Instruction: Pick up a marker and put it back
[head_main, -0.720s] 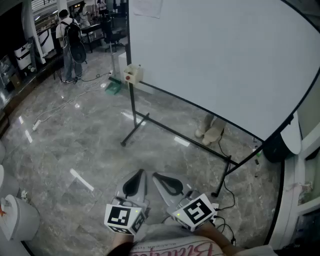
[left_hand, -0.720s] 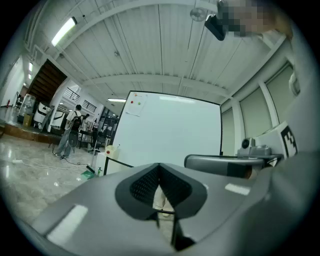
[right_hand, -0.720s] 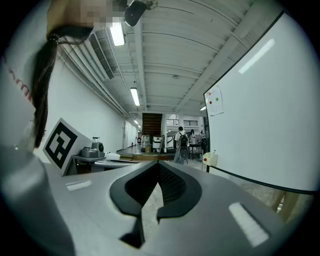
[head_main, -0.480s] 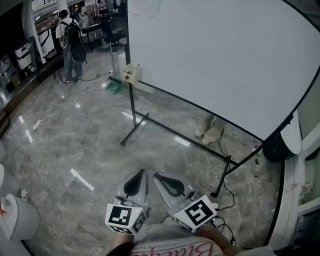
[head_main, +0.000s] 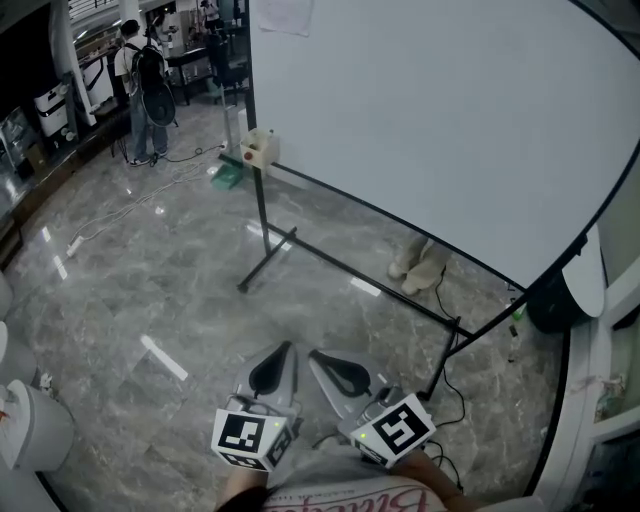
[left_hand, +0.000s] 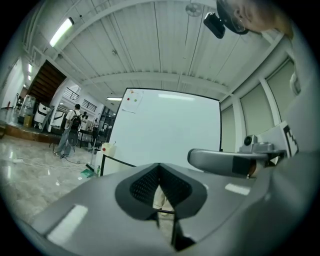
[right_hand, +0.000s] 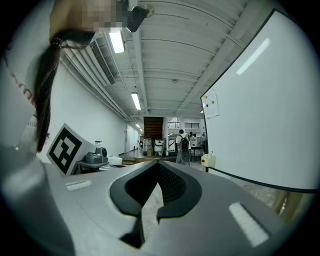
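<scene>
A large whiteboard (head_main: 440, 120) stands on a black frame ahead of me. A small cream box with a red dot (head_main: 261, 148) sits at its lower left corner; it also shows in the left gripper view (left_hand: 107, 148) and the right gripper view (right_hand: 207, 160). I cannot make out a marker in any view. My left gripper (head_main: 272, 368) and right gripper (head_main: 338, 372) are held low and side by side near my body, far from the board. Both are shut with nothing between the jaws, as the left gripper (left_hand: 160, 171) and right gripper (right_hand: 159, 171) show in their own views.
The board's stand legs (head_main: 262, 262) and lower bar cross the marble floor. A pair of light shoes (head_main: 420, 265) lies under the board. A person with a backpack (head_main: 148, 85) stands far left. Cables (head_main: 130, 205) trail on the floor. A white bin (head_main: 30, 435) stands at lower left.
The head view has shifted slightly, so the board and box sit a little higher and further left. Both grippers stay shut and low, almost unmoved.
</scene>
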